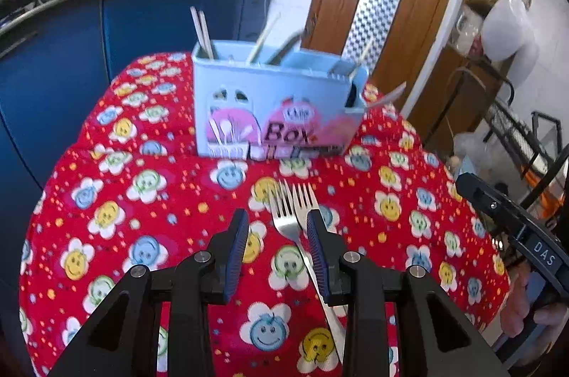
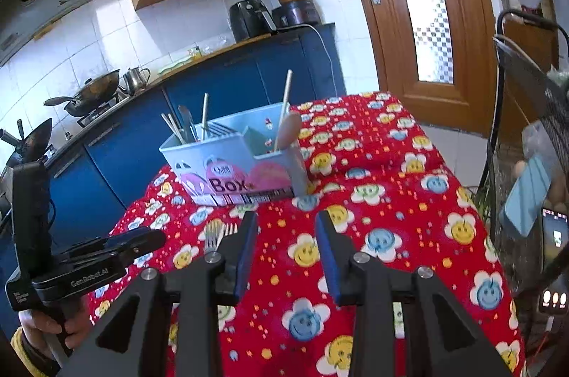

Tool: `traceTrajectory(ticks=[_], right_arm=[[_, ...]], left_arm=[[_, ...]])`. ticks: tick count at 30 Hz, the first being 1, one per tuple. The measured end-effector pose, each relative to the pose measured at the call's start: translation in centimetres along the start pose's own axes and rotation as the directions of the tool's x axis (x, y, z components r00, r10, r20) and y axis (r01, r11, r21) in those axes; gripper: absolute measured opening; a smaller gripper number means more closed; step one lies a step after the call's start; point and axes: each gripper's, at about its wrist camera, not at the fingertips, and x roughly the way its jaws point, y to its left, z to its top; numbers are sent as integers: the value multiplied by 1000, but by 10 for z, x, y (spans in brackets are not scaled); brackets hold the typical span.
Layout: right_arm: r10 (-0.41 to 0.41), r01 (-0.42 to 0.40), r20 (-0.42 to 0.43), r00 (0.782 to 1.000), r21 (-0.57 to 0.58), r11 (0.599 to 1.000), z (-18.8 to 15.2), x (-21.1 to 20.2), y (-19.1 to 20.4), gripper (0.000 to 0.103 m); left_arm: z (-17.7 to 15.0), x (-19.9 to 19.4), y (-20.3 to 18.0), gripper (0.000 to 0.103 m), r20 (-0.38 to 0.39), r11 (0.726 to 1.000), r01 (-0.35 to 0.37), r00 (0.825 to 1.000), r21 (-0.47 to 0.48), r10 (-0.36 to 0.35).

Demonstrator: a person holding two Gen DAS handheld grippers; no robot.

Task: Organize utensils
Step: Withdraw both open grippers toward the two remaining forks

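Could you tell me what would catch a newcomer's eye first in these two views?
The bright red smiley-flower tablecloth fills both views. On it stands a pale blue utensil box marked "Box", holding chopsticks and a wooden spoon. Two forks lie side by side in front of the box, under the open left hand-held gripper.

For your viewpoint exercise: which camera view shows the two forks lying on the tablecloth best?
The left wrist view: the forks lie side by side, tines and a handle clear. The right wrist view shows only their tines, the rest hidden behind its own claw.

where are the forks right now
Two silver metal forks lie side by side on the red smiley-flower tablecloth, in front of the light blue utensil box.
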Motion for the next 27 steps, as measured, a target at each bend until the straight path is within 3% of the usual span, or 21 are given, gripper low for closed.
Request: traceTrajectory(ticks=[8,15,17,22,27], right_arm=[[4,-3,-34,999,26,1000,-10,5,-12,41],[9,-7,-49,999,41,999,-15,7,-23,44],[10,-8,-48,999,49,999,-16,7,-27,44],[16,-13,-48,999,66,998,-17,7,-36,45],[29,-26,-34,999,91,996,-18,6,-42,45]], left_arm=[[-9,22,-17,34,-100,998,-18,995,64,24],[-9,44,-23,34,-205,995,-27,978,93,46],[-7,46,-22,29,-220,996,-31,974,84,49],[-1,60,-19,23,-314,999,-20,949,35,30],[9,71,-27,23,-390,997,-33,919,76,60]])
